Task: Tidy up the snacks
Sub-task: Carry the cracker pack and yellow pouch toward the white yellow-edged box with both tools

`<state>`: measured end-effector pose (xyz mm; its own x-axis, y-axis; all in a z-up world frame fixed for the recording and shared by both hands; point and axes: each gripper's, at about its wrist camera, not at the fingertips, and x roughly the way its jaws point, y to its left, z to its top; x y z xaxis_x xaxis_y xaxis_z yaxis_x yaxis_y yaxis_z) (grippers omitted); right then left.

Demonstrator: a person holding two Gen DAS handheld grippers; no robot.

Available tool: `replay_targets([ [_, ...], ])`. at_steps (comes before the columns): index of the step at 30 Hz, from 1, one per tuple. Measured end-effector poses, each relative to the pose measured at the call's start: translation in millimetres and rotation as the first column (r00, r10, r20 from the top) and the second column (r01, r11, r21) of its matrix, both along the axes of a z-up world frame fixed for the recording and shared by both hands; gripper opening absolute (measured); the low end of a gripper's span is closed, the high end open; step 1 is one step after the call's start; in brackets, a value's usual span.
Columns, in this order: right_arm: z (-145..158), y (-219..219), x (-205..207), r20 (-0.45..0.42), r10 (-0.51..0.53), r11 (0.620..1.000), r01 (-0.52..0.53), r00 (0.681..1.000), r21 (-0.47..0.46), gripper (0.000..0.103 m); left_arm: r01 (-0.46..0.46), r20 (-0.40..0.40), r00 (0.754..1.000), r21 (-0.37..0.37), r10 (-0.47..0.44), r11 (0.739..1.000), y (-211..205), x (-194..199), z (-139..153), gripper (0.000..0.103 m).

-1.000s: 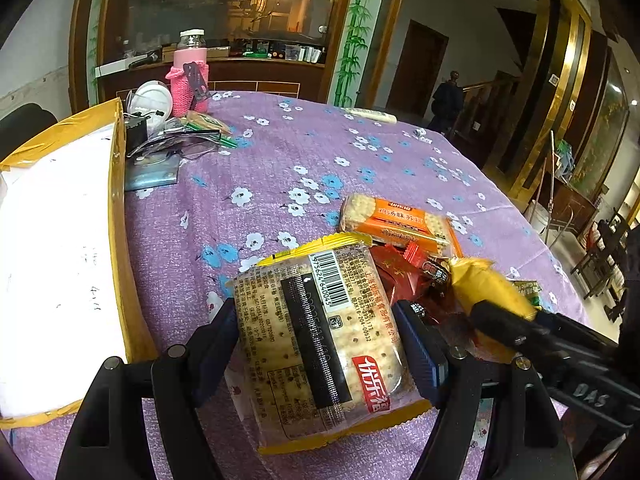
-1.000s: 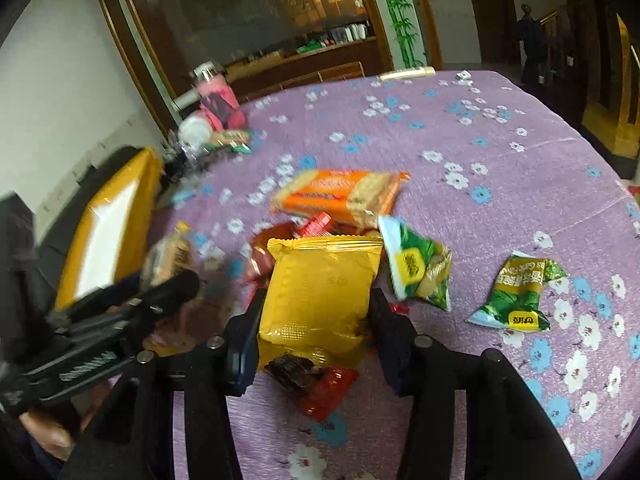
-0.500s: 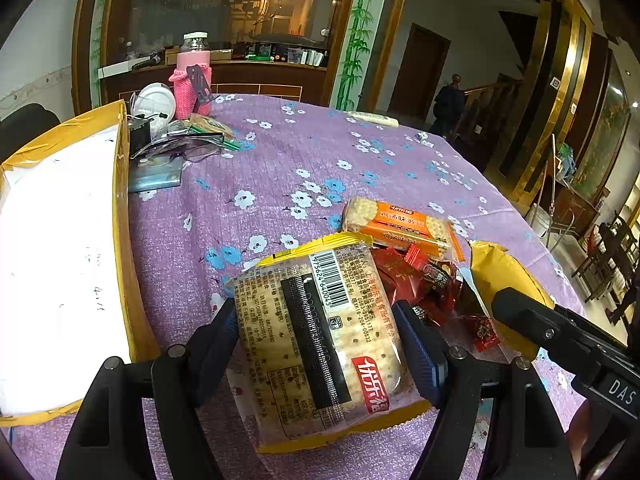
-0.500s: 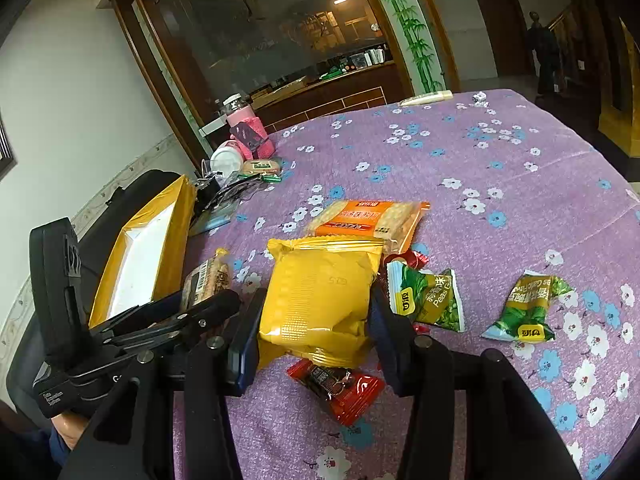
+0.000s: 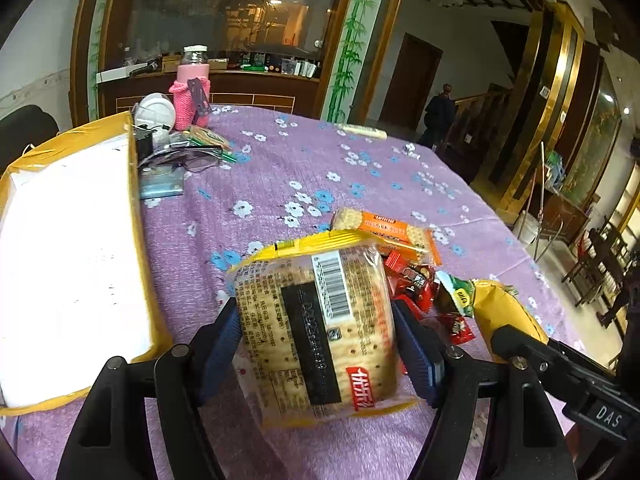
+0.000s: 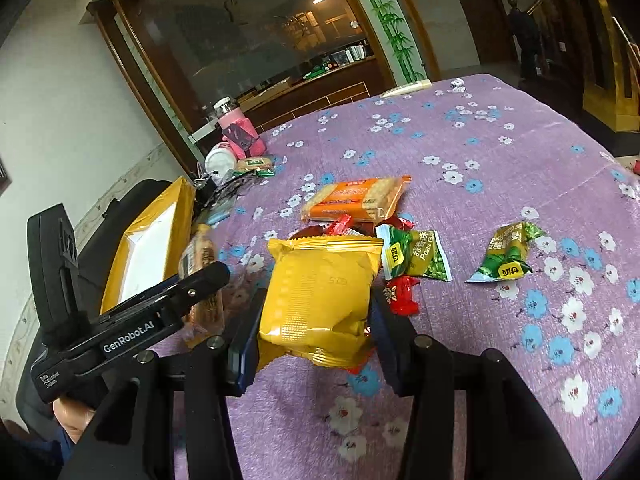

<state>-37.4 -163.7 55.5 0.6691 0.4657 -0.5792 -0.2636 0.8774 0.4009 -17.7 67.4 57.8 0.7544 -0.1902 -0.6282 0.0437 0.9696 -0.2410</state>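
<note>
Left hand-held gripper (image 5: pixel 316 344) pinches the cracker pack (image 5: pixel 316 332); right hand-held gripper (image 6: pixel 312 316) pinches the yellow pouch (image 6: pixel 320 296). Only the right view shows the far green pea packet (image 6: pixel 506 254), mid-right.

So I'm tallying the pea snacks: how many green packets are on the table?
2: one green packet beside the held yellow bag, another green packet apart to its right. More may hide under the pile.
</note>
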Motion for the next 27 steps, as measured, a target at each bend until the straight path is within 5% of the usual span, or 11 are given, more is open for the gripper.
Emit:
replay_targets([
  [12,20.7,27.7,-14.8,0.033,0.066,0.998,-0.066,0.997,-0.005,0.048,-0.095,0.038,0.995,-0.048,0.097,0.994,52.8,-17.9,21.1,0.074],
  [27,33.2,64.1,-6.7,0.039,0.12,0.992,-0.118,0.992,-0.036,0.048,-0.054,0.018,0.998,-0.257,0.061,0.965,106.8,-20.3,31.5,0.073],
])
